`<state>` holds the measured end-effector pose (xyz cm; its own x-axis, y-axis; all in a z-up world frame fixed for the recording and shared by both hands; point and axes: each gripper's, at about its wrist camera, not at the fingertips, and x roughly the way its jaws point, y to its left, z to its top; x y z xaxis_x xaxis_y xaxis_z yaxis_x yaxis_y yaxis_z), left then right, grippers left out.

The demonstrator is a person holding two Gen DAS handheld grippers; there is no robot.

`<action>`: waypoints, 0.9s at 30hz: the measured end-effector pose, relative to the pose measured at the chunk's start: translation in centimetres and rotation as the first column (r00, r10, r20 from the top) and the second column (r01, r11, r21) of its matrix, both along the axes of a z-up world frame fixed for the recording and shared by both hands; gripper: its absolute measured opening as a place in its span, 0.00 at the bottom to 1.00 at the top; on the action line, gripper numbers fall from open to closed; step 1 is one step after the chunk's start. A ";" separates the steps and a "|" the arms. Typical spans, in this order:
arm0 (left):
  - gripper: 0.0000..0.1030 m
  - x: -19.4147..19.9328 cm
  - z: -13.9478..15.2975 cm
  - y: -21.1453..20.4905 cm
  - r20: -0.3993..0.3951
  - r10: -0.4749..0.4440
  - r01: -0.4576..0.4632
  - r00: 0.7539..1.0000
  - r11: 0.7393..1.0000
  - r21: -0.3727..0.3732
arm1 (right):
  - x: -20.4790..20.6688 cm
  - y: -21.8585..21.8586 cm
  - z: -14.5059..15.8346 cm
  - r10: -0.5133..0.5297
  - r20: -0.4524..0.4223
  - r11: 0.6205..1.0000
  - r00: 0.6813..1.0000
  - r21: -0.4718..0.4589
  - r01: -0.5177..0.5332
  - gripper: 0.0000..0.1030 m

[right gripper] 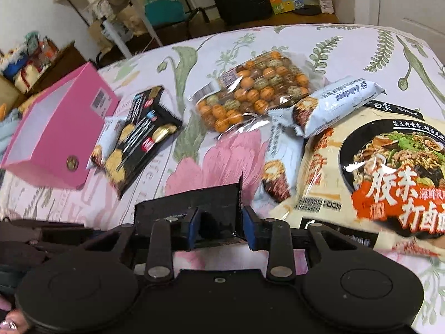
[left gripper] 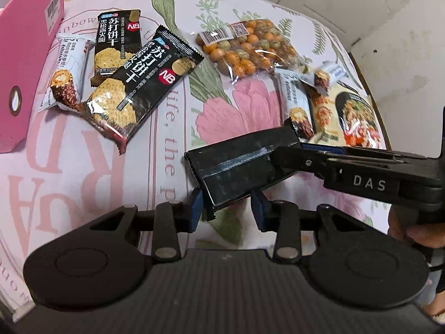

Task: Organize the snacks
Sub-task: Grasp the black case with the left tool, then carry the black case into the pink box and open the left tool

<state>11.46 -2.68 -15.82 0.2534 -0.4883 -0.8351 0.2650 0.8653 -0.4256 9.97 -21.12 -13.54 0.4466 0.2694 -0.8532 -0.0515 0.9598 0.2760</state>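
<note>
Both tongs clenched on the black packet [left gripper: 239,167], left tongs [left gripper: 226,210] and right tongs [right gripper: 221,226] at opposite ends, probably to carry it level to the pink box [right gripper: 55,139].

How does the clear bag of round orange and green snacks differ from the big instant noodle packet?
The clear plastic bag of round orange and green snacks is see-through, showing its contents; the large cream instant noodle packet is opaque, printed with a noodle bowl photo. The snack bag looks smaller. It lies nearer the table's far edge; the noodle packet lies closer to the cameras. Both lie flat on the floral tablecloth.
</note>
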 end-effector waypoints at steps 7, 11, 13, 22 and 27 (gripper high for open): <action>0.35 -2.2 1.9 2.1 0.013 -0.026 0.026 1.000 1.000 0.007 | -1.5 1.9 2.1 0.034 -0.023 0.999 0.999 0.008 -0.034 0.42; 0.35 -3.4 3.2 4.1 -0.003 -0.011 0.011 1.000 1.000 0.017 | -2.1 3.7 3.3 0.088 -0.024 0.996 0.996 0.021 -0.088 0.42; 0.35 -4.3 4.1 5.0 0.030 -0.003 0.002 1.000 0.999 0.041 | -2.4 4.6 3.9 0.117 -0.024 0.993 0.993 0.033 -0.116 0.42; 0.36 -6.3 6.9 9.3 0.078 0.026 -0.031 0.997 0.997 0.065 | -3.1 8.6 7.4 0.215 0.038 0.974 0.976 0.064 -0.217 0.42; 0.36 -5.8 8.8 12.6 0.100 0.068 -0.072 0.993 0.997 0.034 | -2.3 10.9 9.1 0.256 0.073 0.964 0.964 0.061 -0.260 0.38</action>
